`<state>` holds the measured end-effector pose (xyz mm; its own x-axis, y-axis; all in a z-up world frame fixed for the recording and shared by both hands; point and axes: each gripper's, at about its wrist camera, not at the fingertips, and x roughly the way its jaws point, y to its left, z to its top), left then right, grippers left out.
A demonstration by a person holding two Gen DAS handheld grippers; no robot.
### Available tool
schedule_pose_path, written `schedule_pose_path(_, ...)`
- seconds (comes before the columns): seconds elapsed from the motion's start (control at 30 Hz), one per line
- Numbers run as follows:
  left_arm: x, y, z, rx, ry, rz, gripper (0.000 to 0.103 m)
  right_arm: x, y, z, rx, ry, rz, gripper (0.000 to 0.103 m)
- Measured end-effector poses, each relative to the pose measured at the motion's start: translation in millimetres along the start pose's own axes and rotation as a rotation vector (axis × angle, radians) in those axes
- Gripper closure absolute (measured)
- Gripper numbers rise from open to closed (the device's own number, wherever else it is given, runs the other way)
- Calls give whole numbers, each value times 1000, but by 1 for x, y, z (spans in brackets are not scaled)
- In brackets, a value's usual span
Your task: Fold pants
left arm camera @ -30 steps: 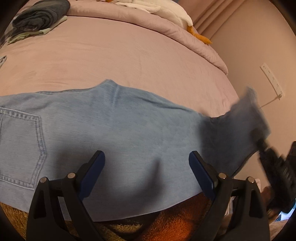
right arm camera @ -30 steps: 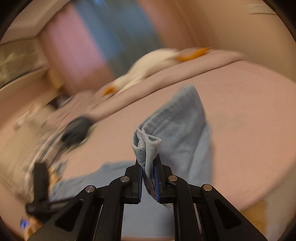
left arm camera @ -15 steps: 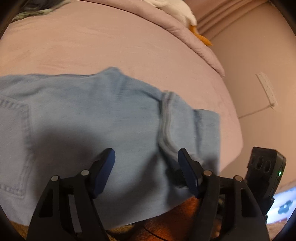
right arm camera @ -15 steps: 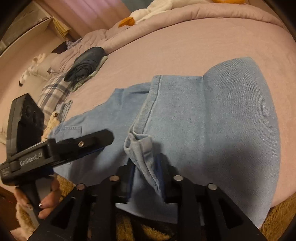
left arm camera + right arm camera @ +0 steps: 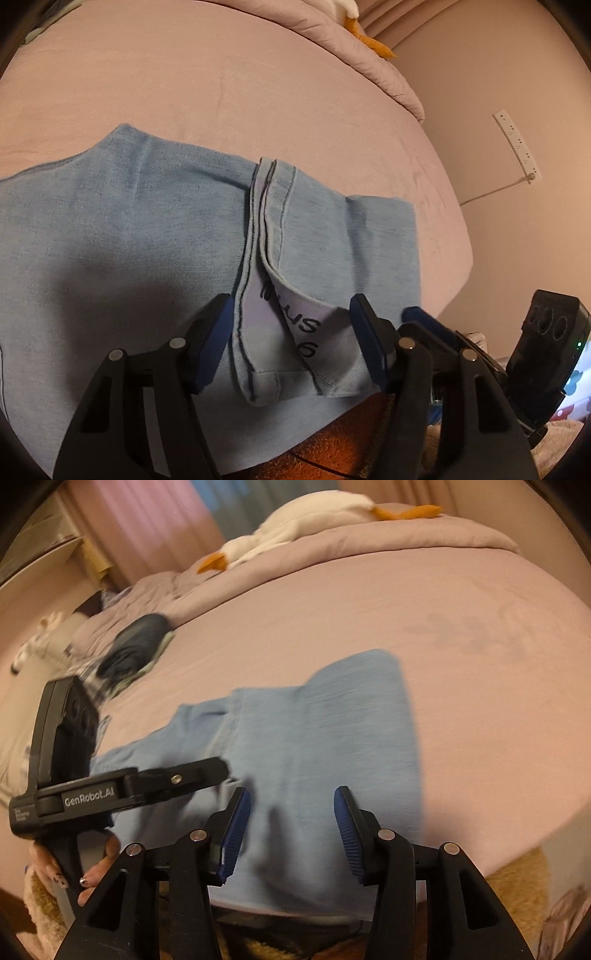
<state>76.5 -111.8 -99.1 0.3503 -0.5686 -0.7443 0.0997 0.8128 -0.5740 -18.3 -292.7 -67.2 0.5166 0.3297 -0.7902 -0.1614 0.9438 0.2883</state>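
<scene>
Both grippers (image 5: 291, 328) (image 5: 291, 812) unclenched, holding nothing — pale-blue pants (image 5: 147, 240) flat, hem end folded over.

pants (image 5: 147, 236) — light denim, leg end folded back over itself on pink bed (image 5: 258, 92) | left gripper (image 5: 291, 325) — jaws just been closing, straddling the hem, pads apart | right gripper (image 5: 424, 321) alongside
</scene>
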Motion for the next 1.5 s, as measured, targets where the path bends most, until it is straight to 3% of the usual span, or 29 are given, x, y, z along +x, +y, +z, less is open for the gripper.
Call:
schedule_pose_path(0.1,-1,-3,-2,5,1,-6,45,-4,-8,1,13,-11,-16,56)
schedule_pose_path(0.23,10,-8,-4,1,55,-84,54,-7,-14,2,27,-23,-28,56)
schedule_pose_path(0.4,21,-8,-5,-11,62,-65,57,-5,-16,1,26,-18,-35,56)
schedule_pose_path(0.53,21,-9,-4,-9,55,-40,74,-5,-17,1,30,-11,-39,56)
schedule_pose_path(0.6,19,-8,-5,-16,44,-38,75,-4,-18,1,31,-10,-42,56)
schedule_pose_path(0.73,8,-3,-7,-15,44,-26,69,-4,-18,0,31,-13,-45,56)
schedule_pose_path(0.93,-12,-7,-3,12,-28,-54,65,-5,-20,0,31,-14,-54,56)
schedule_pose_path(1.03,-8,-8,-3,1,-20,-71,57,-4,-18,0,20,-16,-64,56)
schedule_pose_path(1.3,12,-12,1,-4,19,-55,55,-1,-20,-1,26,-5,-57,56)
schedule_pose_path(1.5,11,-9,6,-36,46,-103,54,-2,-22,-2,24,-1,-53,56)
